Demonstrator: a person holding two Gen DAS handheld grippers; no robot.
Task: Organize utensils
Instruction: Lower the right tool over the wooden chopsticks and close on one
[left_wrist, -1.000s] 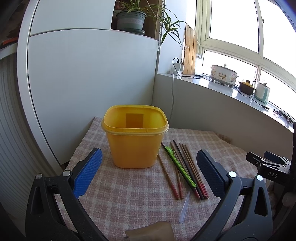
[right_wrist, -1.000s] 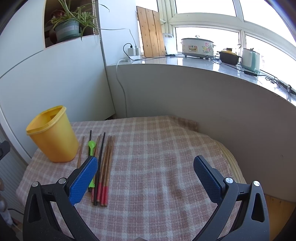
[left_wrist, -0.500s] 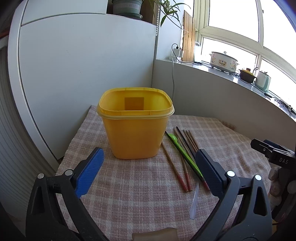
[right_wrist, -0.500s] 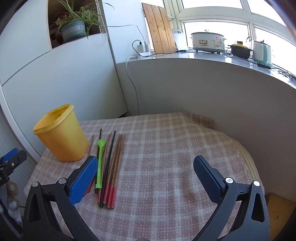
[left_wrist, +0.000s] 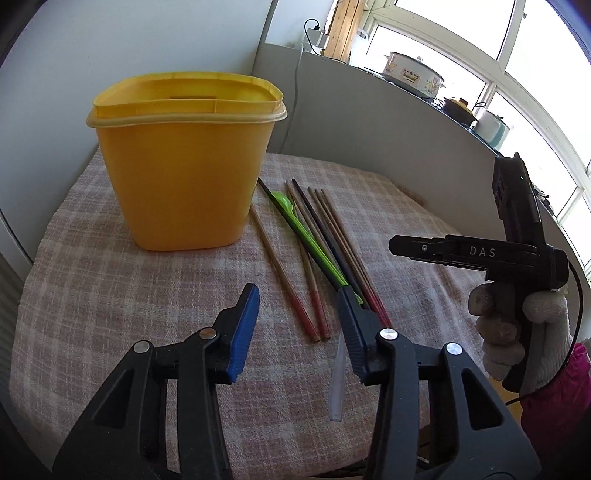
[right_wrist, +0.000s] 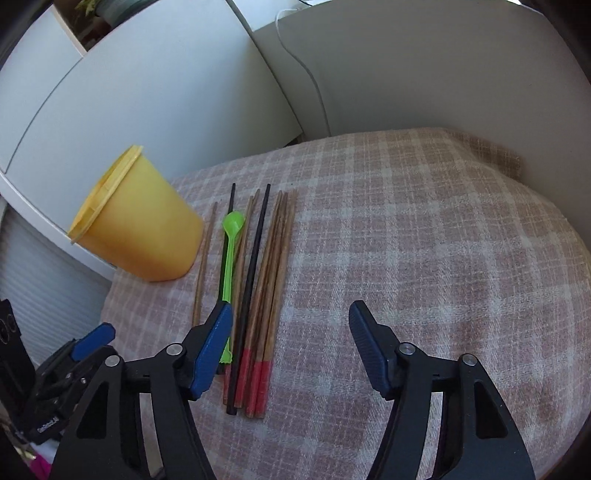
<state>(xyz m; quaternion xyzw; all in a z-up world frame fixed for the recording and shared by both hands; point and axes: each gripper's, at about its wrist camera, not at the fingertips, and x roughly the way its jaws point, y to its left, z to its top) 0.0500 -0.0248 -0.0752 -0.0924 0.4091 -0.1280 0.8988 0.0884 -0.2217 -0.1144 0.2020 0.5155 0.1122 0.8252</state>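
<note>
Both tongs have just been narrowing with nothing between them: the left tongs and right tongs hover over the chopsticks on the checked table, beside the yellow bin. Packed sticks and the green spoon risk a multi-grab; their overlap looks unclear.

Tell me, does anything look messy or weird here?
Nothing is spilled or broken. The wooden chopsticks with red ends, a black chopstick and a bright green plastic spoon lie loose on the checked cloth instead of in the upright yellow plastic tub. A clear plastic strip lies apart near the edge.
</note>
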